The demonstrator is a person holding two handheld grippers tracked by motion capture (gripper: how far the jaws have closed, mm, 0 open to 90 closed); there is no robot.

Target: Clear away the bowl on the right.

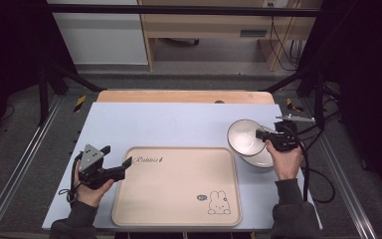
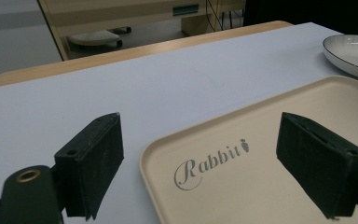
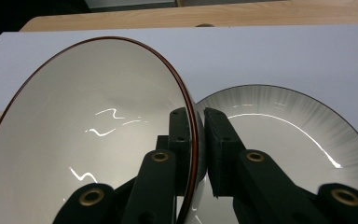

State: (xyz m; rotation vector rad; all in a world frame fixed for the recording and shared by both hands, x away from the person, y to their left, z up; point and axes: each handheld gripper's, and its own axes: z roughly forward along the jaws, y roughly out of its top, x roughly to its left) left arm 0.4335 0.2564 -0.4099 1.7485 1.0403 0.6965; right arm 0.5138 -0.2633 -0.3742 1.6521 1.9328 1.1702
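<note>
A beige tray (image 1: 176,186) printed with "Rabbit" and a rabbit drawing lies at the table's front centre. My left gripper (image 1: 117,159) stands open at the tray's left rim (image 2: 168,144), one jaw over the tray, the other over the table. My right gripper (image 1: 262,135) is shut on the rim of a white bowl (image 1: 245,137) with a dark red edge (image 3: 88,140), tilted up off the table. Beneath and to the right of it lies a white plate (image 3: 289,140) with a dark rim (image 1: 261,159).
A pale blue mat (image 1: 179,124) covers the wooden table (image 1: 184,96). Black frame posts stand at both sides, and cables (image 1: 318,174) trail at the right. A wooden cabinet (image 1: 204,25) sits beyond the table.
</note>
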